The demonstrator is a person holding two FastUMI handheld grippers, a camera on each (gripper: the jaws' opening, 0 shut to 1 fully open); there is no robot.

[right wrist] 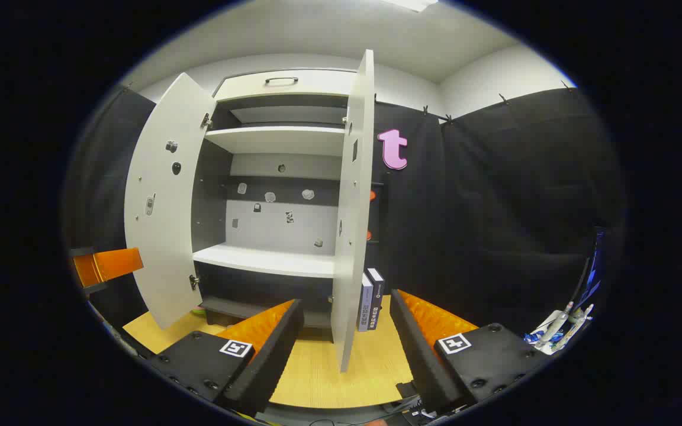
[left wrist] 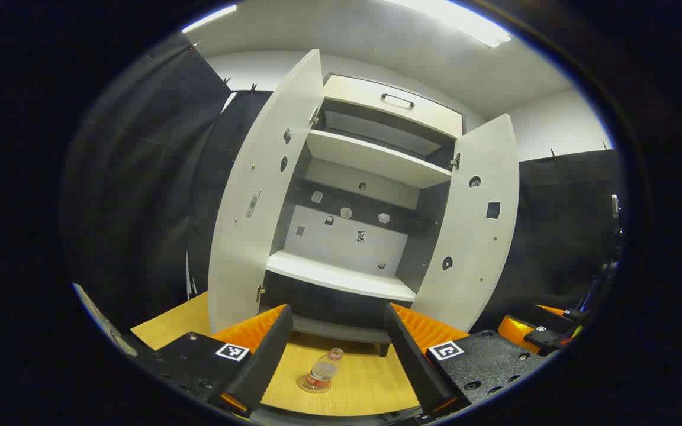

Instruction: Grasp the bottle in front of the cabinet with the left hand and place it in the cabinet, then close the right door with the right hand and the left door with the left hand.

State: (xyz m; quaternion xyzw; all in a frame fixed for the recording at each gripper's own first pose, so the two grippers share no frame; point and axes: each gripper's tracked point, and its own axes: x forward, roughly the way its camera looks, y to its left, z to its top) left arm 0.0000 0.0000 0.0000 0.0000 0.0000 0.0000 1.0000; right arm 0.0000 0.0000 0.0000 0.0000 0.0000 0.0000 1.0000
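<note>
Left gripper view: bottle (left wrist: 323, 374) between spread fingers (left wrist: 270, 355).

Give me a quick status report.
Left gripper open, right gripper open. Bottle upright on table, ungrasped. Both cabinet doors open. Nothing blocking.

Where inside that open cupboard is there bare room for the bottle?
The white lower shelf between the two open doors looks bare, as does the upper shelf. The bottle stands alone on the wooden table. Beside the right door, boxes crowd the tabletop.
</note>
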